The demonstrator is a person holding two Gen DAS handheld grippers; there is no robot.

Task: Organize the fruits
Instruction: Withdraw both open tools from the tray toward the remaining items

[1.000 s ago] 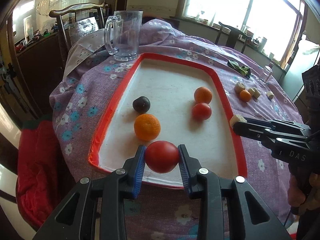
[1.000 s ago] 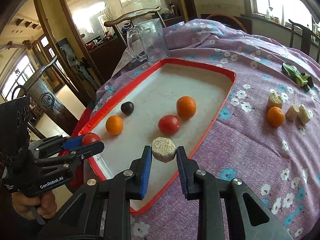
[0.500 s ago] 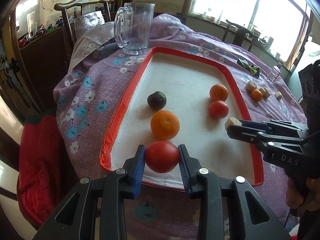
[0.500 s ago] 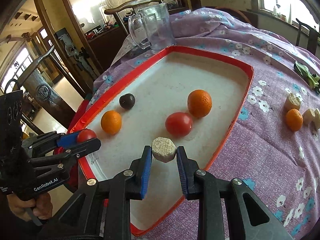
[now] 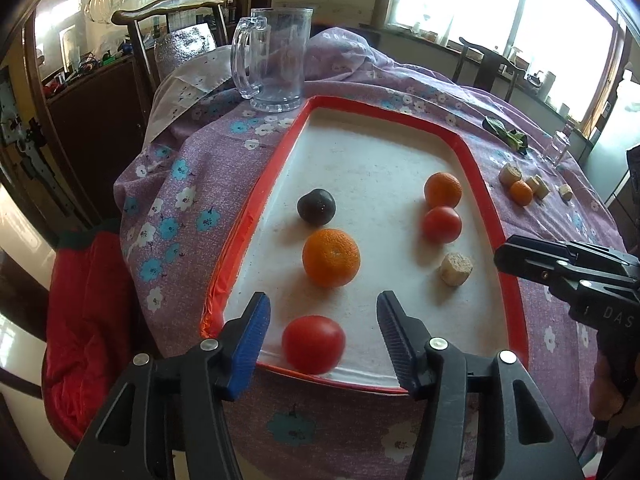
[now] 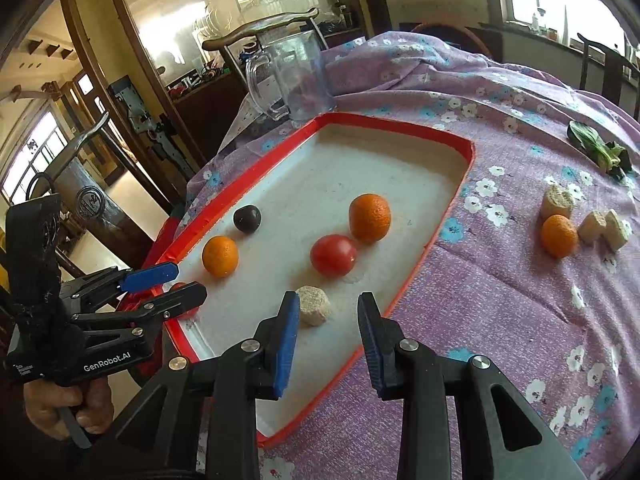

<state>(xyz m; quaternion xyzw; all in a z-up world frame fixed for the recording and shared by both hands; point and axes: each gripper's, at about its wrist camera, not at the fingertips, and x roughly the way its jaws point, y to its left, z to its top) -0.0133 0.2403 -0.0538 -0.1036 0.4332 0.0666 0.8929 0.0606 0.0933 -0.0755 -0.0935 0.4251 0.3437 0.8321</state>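
A white tray with a red rim (image 5: 256, 208) lies on the purple flowered cloth. My left gripper (image 5: 322, 312) has its jaws opening around a red tomato (image 5: 313, 344) that rests on the tray's near edge, with neither pad touching it. Beyond it lie an orange (image 5: 331, 257), a dark plum (image 5: 316, 207), a second tomato (image 5: 441, 224) and a second orange (image 5: 443, 189). My right gripper (image 6: 328, 308) is also opening. A beige chunk (image 6: 314, 311) sits on the tray just beside its left pad, free of the grip.
A glass mug (image 5: 276, 64) stands past the tray's far left corner. On the cloth to the right lie a small orange (image 6: 559, 236), beige chunks (image 6: 604, 226) and a green leaf (image 6: 600, 148). A red cushion (image 5: 88, 300) sits below the table's left edge.
Both grippers have opened. The left one let go of the tomato, which now rests on the tray. The right one released the beige chunk onto the tray.
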